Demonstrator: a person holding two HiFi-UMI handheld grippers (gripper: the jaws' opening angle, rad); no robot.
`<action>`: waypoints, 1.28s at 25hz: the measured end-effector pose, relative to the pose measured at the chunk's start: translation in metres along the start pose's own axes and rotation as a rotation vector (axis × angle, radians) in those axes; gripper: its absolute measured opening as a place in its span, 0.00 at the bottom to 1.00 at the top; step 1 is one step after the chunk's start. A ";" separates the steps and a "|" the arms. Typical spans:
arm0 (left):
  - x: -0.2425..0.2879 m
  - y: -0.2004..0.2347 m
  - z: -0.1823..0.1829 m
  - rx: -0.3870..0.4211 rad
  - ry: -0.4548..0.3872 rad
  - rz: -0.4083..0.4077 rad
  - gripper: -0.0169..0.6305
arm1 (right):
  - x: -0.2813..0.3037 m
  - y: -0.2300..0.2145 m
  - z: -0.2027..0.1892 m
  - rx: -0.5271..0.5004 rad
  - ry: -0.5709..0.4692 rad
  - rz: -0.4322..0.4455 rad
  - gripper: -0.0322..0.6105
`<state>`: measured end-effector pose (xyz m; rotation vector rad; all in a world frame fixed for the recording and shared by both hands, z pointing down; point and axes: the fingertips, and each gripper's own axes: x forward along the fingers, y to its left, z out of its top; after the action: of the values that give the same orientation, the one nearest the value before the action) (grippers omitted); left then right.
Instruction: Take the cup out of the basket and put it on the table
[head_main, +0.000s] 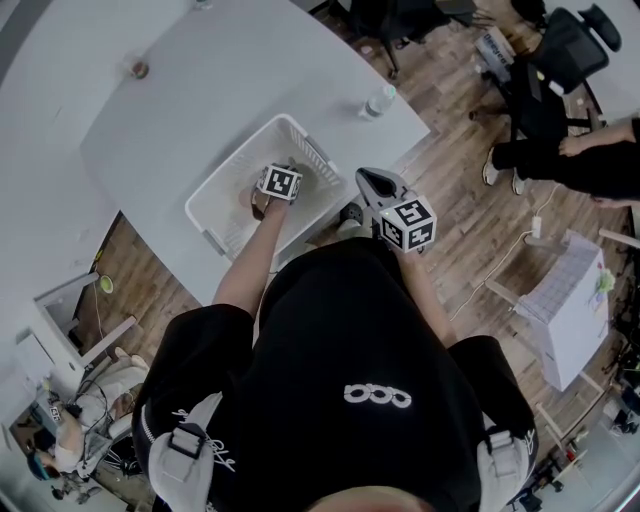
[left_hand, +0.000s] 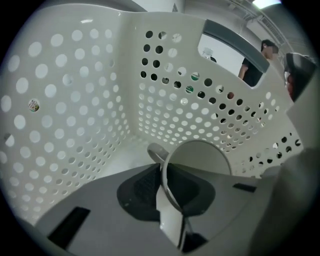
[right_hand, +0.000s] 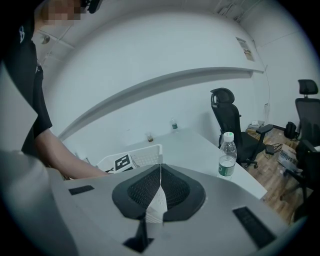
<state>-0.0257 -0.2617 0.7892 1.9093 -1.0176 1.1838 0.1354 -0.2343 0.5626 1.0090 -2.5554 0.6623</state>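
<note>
Cup (left_hand: 200, 161) rim seemingly in left gripper (left_hand: 167, 186)

Black T-shirt (head_main: 340, 320), white logo (head_main: 378, 396)

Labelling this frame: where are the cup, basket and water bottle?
cup (left_hand: 202, 159): left gripper view, inner wall.
basket (left_hand: 75, 115): left gripper view, perforated side wall.
water bottle (right_hand: 226, 156): right gripper view, body.

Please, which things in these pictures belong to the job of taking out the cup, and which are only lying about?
Belong to the job: cup, gripped at its wall by the left gripper; basket around it; table.
Only lying about: water bottle; small glass farther along the table; office chair.
</note>
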 end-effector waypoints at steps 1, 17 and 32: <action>-0.002 -0.001 -0.001 -0.006 -0.001 -0.001 0.10 | -0.001 0.000 -0.001 0.000 0.000 0.000 0.09; -0.123 -0.020 0.051 -0.053 -0.315 0.009 0.09 | -0.015 -0.005 0.006 -0.015 -0.034 0.019 0.09; -0.286 -0.043 0.079 -0.096 -0.690 0.028 0.09 | -0.014 0.009 0.042 -0.081 -0.086 0.083 0.09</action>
<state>-0.0380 -0.2304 0.4908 2.2785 -1.4181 0.4589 0.1340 -0.2424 0.5183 0.9286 -2.6876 0.5428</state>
